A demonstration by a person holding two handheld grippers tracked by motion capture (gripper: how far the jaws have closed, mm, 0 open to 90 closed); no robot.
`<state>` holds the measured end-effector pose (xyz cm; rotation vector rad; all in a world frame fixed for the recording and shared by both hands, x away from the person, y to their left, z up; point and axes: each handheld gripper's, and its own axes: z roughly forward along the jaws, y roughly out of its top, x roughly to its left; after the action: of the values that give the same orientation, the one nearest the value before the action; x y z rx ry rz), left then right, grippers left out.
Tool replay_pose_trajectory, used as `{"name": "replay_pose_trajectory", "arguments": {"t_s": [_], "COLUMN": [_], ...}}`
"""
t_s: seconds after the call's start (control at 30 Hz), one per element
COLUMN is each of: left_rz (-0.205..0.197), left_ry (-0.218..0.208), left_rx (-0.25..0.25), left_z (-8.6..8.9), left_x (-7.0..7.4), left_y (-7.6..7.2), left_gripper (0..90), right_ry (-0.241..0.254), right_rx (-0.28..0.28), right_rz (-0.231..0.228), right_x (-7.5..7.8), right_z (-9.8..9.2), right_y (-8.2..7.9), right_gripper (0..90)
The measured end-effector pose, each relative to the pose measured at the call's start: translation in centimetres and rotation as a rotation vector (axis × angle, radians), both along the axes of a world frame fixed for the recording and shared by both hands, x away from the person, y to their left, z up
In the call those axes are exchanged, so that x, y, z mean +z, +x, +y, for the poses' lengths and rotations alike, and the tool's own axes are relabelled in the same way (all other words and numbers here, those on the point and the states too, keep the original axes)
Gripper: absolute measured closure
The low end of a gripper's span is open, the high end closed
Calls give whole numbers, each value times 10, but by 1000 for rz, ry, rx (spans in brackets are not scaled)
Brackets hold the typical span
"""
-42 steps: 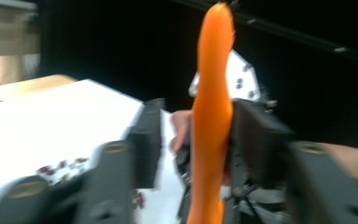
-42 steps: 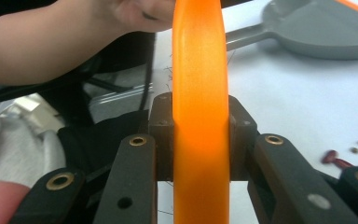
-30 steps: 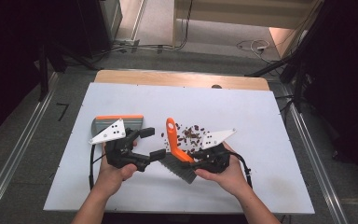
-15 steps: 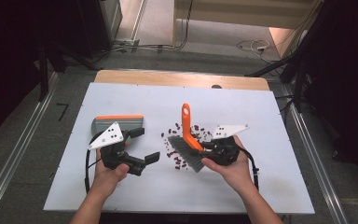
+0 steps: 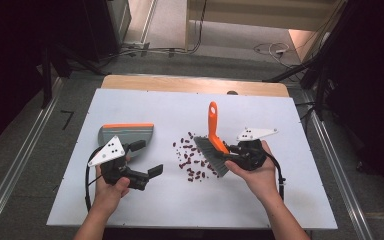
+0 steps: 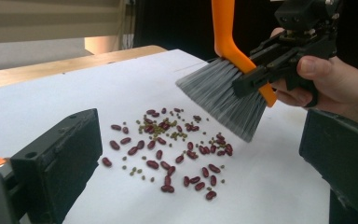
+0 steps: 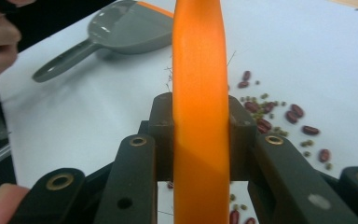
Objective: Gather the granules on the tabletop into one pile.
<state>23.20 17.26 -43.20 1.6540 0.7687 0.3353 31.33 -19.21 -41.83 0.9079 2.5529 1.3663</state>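
One brush (image 5: 215, 145) clamped in right tool (image 5: 236, 154), above beans (image 5: 192, 160).

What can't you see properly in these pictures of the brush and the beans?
- Grey bristles of the orange-handled plastic brush: right gripper view, hidden behind the handle and the right claw.
- Grey plastic dustpan with orange edge: high view, its handle hidden under the left claw.
- Small green beans among the red ones: high view, too small to tell.
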Motion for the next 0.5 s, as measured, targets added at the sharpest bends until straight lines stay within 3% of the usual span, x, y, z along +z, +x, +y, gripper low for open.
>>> {"name": "replay_pose_trajectory", "arguments": {"t_s": [0.1, 0.17, 0.2, 0.4, 0.5], "left_rz": [-6, 6, 8, 1, -7], "left_ry": [19, -4, -13, -19, 6], "left_rx": [27, 36, 37, 66, 75], "left_z": [5, 10, 12, 20, 20], "left_x": [-6, -11, -13, -18, -21], "left_y": [-4, -6, -6, -8, -8], "left_gripper": [0, 0, 0, 0, 0], "right_ry": [-26, -30, -67, -97, -144], "right_rx": [-31, -39, -55, -97, -117], "right_rz": [-1, 6, -5, -16, -24], "right_x": [1, 0, 2, 5, 6], "right_z": [-3, -5, -5, -6, -3], "right_y": [3, 6, 8, 19, 27], "right_gripper": [688, 687, 687, 687, 687]}}
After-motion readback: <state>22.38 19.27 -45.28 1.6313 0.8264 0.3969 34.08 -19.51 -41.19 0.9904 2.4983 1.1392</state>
